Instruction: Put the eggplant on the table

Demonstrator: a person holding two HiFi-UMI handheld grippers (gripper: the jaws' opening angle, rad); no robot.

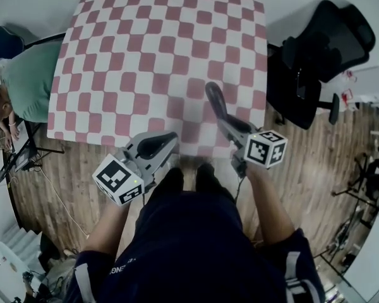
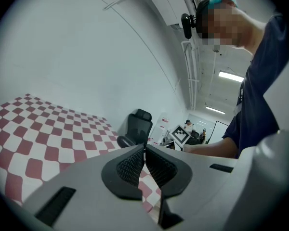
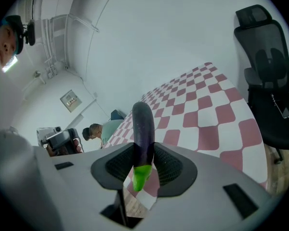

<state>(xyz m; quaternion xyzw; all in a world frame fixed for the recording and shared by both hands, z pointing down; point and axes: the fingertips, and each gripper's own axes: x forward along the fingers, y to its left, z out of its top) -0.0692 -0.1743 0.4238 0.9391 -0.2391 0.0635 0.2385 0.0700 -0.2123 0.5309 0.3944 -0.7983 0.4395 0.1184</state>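
right gripper (image 3: 144,163): pinching the eggplant (image 3: 143,126) — purple end poking out
left gripper (image 2: 144,150): jaws pressed together
table (image 1: 158,43): checkered — just ahead

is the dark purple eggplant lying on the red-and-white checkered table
No, the dark purple eggplant is clamped between the jaws of the right gripper, held in the air rather than resting on the checkered table.

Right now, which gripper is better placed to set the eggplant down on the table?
Right. The right gripper is shut on the eggplant, which in the head view hangs above the checkered table near its front edge. The left gripper is shut and empty.
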